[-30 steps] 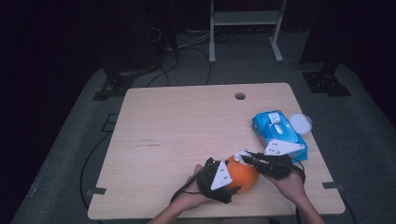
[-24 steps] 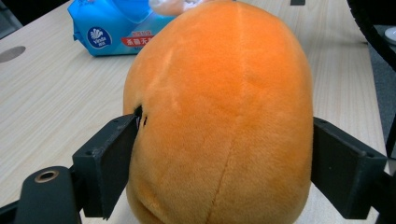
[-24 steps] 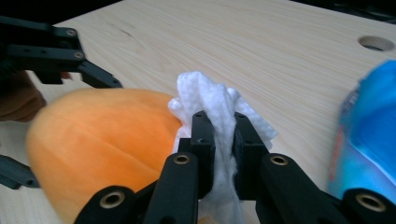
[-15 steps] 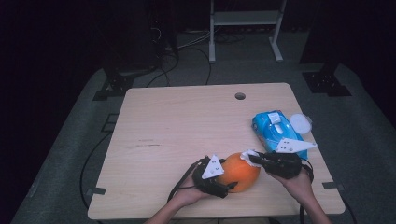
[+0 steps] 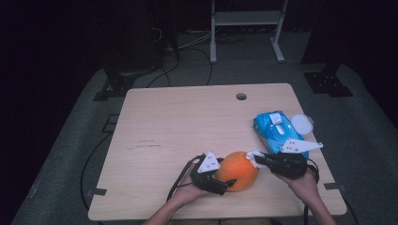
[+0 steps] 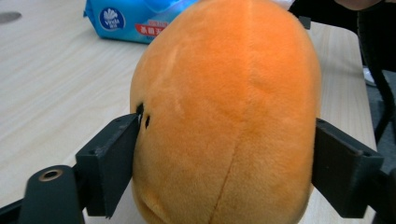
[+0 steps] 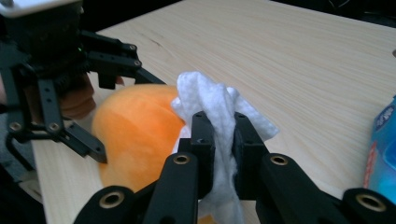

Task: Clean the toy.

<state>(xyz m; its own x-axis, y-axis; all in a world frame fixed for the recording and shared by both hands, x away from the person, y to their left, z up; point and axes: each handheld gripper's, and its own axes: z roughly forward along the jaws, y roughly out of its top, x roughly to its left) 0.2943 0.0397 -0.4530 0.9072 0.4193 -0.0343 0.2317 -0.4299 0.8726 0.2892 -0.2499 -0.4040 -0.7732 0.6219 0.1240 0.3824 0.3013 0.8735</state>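
I hold the orange plush toy [image 5: 238,170] at the lower middle of the high view, on the table [image 5: 178,122], its long axis running left to right across the frame. My left gripper [image 5: 220,182] has its jaws closed on the toy's left end, and those jaws have just been opening a little with the toy between them. My right gripper [image 5: 258,158] pinches a white wipe [image 7: 212,105] tight and sits at the toy's right end, the wipe touching the plush. To the upper right lies the blue wipe pack [image 5: 277,130], closed as far as I can tell, beside a white lid [image 5: 302,123].
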